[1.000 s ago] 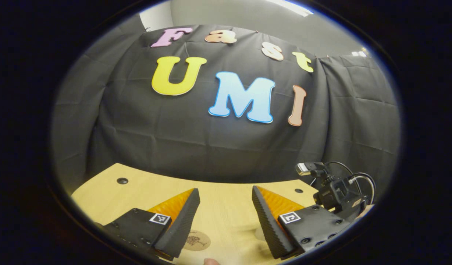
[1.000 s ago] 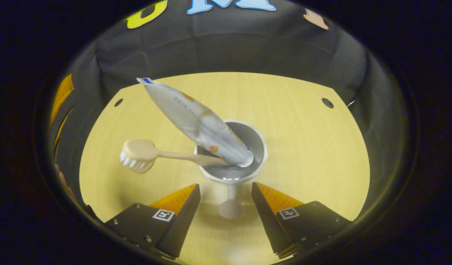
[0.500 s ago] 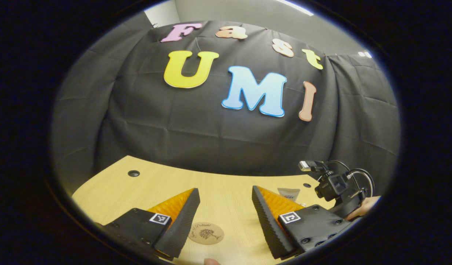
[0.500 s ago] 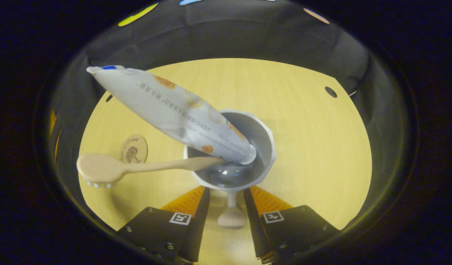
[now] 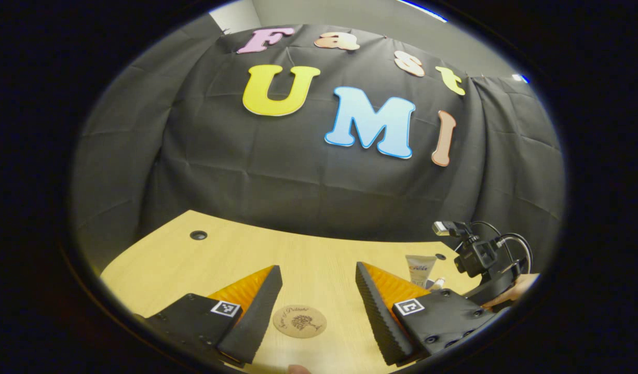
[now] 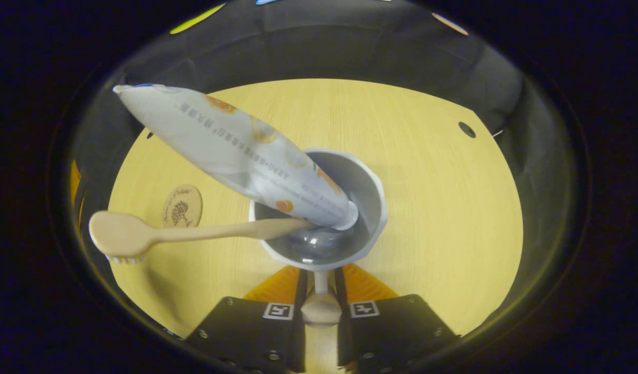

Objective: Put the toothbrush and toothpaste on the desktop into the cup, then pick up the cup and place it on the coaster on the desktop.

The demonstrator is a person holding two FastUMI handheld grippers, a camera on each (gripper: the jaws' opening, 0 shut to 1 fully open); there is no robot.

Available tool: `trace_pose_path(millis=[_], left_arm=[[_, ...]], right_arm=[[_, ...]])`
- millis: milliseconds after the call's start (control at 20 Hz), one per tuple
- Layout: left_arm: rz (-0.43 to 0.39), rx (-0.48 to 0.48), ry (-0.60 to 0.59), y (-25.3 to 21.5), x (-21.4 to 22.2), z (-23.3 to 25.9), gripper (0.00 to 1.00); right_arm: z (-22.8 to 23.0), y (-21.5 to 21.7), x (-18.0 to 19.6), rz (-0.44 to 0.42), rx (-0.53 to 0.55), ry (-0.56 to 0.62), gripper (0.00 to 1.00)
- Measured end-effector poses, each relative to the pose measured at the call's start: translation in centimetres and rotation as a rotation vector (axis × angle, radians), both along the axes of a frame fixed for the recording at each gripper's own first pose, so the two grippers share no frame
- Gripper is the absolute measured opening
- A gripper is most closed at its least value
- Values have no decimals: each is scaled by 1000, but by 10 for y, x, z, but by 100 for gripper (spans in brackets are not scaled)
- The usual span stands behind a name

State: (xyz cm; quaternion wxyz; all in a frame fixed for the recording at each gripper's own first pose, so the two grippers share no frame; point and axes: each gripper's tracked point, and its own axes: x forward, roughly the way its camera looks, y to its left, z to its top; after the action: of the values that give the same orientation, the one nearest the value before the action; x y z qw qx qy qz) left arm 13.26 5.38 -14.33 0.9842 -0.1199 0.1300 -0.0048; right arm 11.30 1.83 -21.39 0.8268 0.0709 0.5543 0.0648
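Note:
In the right gripper view, a grey cup (image 6: 369,193) stands on the wooden desktop (image 6: 443,208). A white toothpaste tube (image 6: 235,150) leans out of it to the upper left. A beige toothbrush (image 6: 126,236) stands in it too, head out to the left. My right gripper (image 6: 321,292) is shut on the cup's handle (image 6: 321,307), with both fingers pressing its sides. A round brown coaster (image 6: 182,206) lies left of the cup. In the left gripper view, my left gripper (image 5: 316,291) hangs open just above the coaster (image 5: 299,321). The toothpaste tube's top (image 5: 420,267) shows at the right.
The other gripper's camera and cables (image 5: 477,254) sit at the right in the left gripper view, with a hand behind them. Small round holes mark the desktop's far corners (image 6: 466,130) (image 5: 198,235). Black cloth walls the table's far side.
My right gripper's fingers have closed in on the cup's handle. My left gripper has shifted, so the coaster now shows whole between its fingers, and the toothpaste top has come into its view.

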Motion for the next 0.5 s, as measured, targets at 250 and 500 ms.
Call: trace_pose_path(millis=[250,500], left_arm=[[13,6,-1,7,-5,2,92],[38,6,-8,21,-17,5,92]], right_arm=[[3,4,2,-12,43,-16,23],[1,5,5,16,39,-36,23]])
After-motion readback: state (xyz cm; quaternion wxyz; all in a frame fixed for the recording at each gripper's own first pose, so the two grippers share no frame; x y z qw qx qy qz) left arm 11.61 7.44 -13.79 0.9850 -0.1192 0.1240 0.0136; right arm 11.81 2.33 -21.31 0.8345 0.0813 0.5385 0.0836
